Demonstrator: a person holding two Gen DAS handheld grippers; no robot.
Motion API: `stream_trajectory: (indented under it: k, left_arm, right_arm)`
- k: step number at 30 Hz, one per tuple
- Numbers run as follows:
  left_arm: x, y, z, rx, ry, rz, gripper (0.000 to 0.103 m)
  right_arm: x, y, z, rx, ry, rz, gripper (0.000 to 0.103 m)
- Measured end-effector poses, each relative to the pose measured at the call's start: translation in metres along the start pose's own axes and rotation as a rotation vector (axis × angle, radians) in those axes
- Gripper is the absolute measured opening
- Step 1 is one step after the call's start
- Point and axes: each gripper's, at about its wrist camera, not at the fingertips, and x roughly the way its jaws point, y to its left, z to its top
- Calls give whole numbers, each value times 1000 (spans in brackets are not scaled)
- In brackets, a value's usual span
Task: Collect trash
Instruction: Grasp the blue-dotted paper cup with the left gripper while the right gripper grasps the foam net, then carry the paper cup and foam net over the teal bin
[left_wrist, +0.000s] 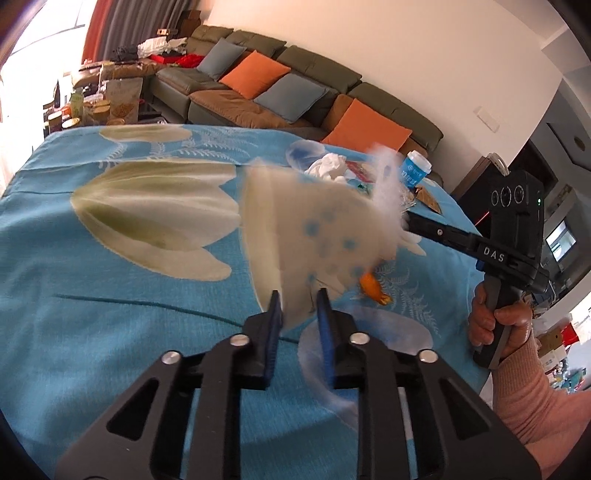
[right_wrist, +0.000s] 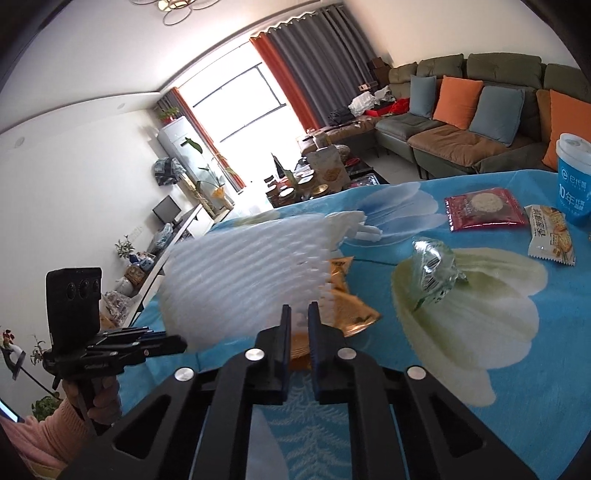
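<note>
Two hand-held grippers (left_wrist: 297, 301) (right_wrist: 299, 314) clamp foam net (right_wrist: 243, 280) — above tbl.

**Both jaws on the foam net**

My right gripper (right_wrist: 299, 314) has its jaws nearly together, pinching the near edge of a white foam net (right_wrist: 243, 280) held up off the blue flowered cloth (right_wrist: 369, 424) covering the surface. At the left I see my left gripper (right_wrist: 177, 345) reaching into the net's other side, a hand (right_wrist: 96, 402) in a pink sleeve on its handle. Under the net lies a gold wrapper (right_wrist: 351, 306). To the right sit a crumpled silver wrapper (right_wrist: 436, 273), a red biscuit packet (right_wrist: 484, 212), a white cracker packet (right_wrist: 552, 236) and a blue paper cup (right_wrist: 574, 181).
</note>
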Motion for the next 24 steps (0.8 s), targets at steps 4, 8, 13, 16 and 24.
stream_trajectory:
  k: [4, 8, 13, 16, 24]
  left_arm:
    - [-14, -3, -5, 16, -29, 5, 8]
    - [-27, -4, -12, 21, -50, 18, 7]
    - [-46, -2, -22, 18, -79, 53, 6]
    - [-59, 3, -26, 10, -97, 76, 4]
    - [-99, 22, -45, -42, -145, 120, 4]
  right_arm:
    - [-5, 7, -4, -1, -7, 36, 4]
    - [-6, 12, -7, -2, -11, 52, 4]
    - [-6, 17, -9, -4, -17, 78, 3]
    - [-7, 25, -10, -6, -26, 105, 3]
    - [-2, 44, -10, -23, -28, 162, 3]
